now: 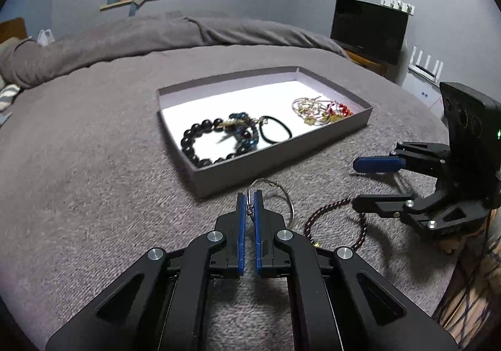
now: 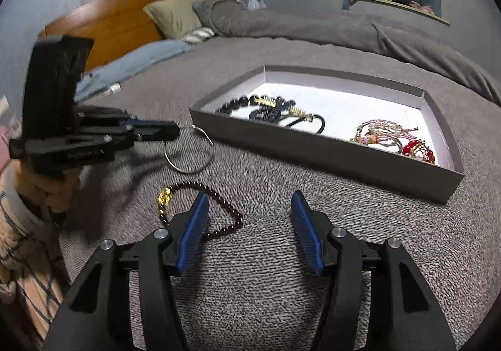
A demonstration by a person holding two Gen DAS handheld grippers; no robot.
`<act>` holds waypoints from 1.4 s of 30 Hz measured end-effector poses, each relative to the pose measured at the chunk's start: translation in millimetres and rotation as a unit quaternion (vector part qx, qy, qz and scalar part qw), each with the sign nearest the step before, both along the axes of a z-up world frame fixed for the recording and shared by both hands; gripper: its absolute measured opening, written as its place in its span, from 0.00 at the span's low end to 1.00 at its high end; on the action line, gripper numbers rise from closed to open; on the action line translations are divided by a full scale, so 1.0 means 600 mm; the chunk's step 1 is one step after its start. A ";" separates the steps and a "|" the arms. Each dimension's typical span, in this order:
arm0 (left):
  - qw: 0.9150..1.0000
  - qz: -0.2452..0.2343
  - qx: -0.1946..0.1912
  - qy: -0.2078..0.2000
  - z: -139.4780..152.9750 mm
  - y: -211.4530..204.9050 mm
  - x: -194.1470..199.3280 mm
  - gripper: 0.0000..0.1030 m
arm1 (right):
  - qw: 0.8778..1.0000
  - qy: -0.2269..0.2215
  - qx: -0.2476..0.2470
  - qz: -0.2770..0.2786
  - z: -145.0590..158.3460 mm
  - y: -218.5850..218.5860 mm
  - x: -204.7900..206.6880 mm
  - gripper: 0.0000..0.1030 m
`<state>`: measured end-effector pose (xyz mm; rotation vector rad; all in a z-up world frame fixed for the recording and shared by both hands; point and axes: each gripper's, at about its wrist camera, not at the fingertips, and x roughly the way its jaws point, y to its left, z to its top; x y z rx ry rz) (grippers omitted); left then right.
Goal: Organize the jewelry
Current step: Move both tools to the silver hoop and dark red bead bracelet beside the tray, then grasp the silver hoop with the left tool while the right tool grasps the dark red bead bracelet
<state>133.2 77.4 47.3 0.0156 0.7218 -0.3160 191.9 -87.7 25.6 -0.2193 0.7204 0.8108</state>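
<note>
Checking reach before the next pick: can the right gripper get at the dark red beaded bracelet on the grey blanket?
Probably yes. The right gripper, jaws open, hovers just beside the dark red beaded bracelet, with nothing covering it.

tray (image 1: 283, 149) lying on blanket (image 1: 94, 163), frame centre | bead bracelets (image 1: 216, 141) sitting in tray's left part, chain pile (image 1: 319, 111) in its right | wire bangle (image 1: 275, 197) and beaded string (image 1: 332, 219) lying below tray, string to the right
</note>
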 end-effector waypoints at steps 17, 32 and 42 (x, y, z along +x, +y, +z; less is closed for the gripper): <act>0.999 -0.035 -0.027 0.012 -0.008 -0.036 0.009 0.05 | 0.997 -0.039 -0.040 -0.051 0.011 -0.055 0.026 0.06; 0.998 -0.042 -0.021 0.032 -0.025 -0.061 0.031 0.05 | 0.995 -0.017 -0.002 -0.096 0.011 -0.142 0.039 0.06; 0.998 -0.058 -0.034 -0.003 0.013 -0.064 0.012 0.05 | 0.995 -0.043 0.038 -0.082 0.050 -0.140 0.026 0.06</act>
